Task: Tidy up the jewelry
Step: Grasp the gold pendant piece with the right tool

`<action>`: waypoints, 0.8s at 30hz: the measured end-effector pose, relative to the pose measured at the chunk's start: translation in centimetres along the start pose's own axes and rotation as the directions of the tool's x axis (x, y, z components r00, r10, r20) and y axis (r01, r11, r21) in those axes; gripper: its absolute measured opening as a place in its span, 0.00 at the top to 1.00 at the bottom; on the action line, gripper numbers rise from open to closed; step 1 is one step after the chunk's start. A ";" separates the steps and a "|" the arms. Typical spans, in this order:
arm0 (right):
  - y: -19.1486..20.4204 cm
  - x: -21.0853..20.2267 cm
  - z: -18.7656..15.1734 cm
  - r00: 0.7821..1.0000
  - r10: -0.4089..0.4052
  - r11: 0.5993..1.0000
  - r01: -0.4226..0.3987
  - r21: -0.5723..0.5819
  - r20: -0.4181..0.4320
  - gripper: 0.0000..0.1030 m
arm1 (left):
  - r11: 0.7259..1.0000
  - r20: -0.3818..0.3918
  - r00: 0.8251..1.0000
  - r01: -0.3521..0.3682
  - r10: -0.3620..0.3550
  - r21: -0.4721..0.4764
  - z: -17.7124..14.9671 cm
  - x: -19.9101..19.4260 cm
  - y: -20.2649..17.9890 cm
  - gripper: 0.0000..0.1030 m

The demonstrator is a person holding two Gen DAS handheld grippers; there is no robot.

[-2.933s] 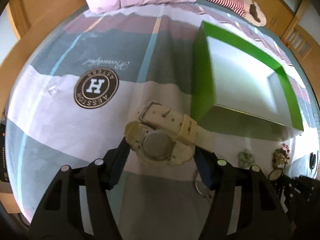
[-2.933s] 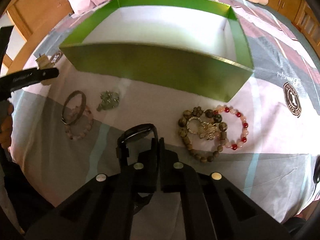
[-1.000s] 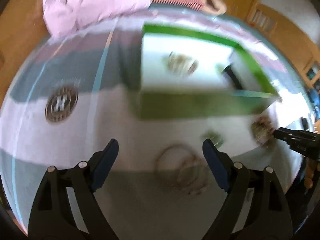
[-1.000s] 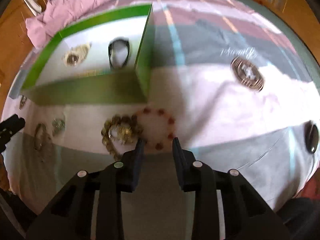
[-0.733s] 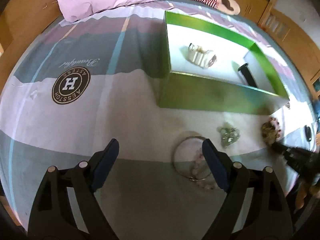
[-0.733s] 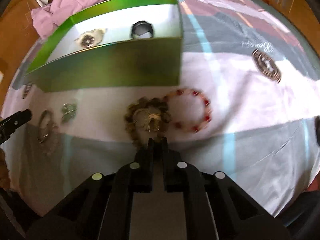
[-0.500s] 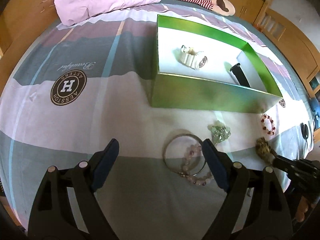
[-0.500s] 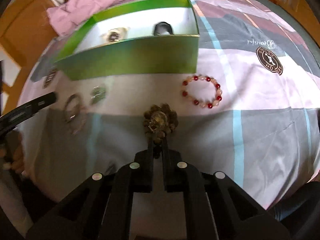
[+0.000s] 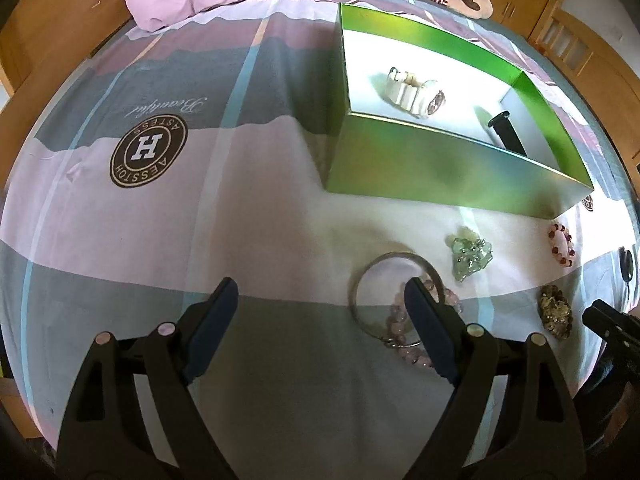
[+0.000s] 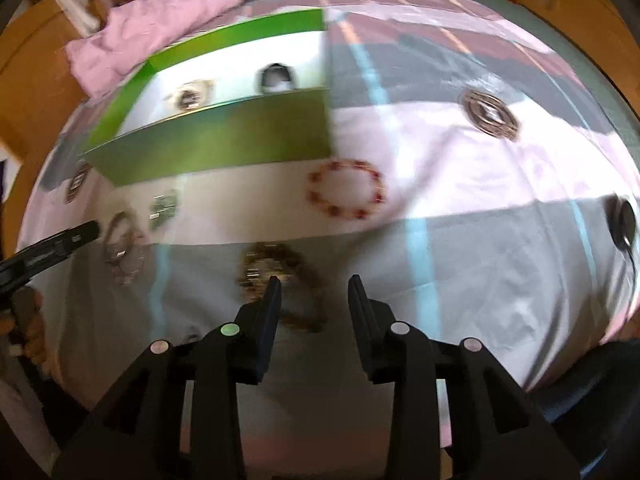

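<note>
Fingers [image 9: 424, 320] of your left gripper [image 9: 320, 308] are wide apart and hold nothing. Your left view shows the bed sheet [image 9: 248, 208] with wooden cupboards behind. A white watch [image 9: 416, 90] and a black watch [image 9: 506, 134] lie in the green box [image 9: 432, 168]. A metal bangle [image 9: 394, 292] lies by your right finger. Your right view is blurry. Your right gripper [image 10: 314, 296] is also apart, over a brown bead bracelet [image 10: 276, 270]. Only this view shows the whole red bead bracelet [image 10: 346, 190].
</note>
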State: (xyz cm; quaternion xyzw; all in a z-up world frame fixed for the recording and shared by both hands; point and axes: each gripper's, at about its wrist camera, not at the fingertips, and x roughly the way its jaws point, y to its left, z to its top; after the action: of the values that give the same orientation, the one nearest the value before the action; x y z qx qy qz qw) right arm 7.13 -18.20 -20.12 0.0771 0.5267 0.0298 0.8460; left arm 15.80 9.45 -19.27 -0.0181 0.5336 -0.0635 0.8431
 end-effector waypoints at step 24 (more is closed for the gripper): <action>0.7 0.5 2.0 0.998 -0.025 1.000 0.024 0.010 0.052 0.84 | 0.985 -0.011 0.999 0.040 -0.039 0.169 -1.2 1.1 -4.4 0.14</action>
State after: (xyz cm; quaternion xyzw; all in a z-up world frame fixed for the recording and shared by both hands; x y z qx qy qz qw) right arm 9.18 -17.69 -19.57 0.0754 0.5055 0.0150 0.8594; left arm 14.75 5.00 -20.34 0.0435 0.5292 -0.1254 0.8380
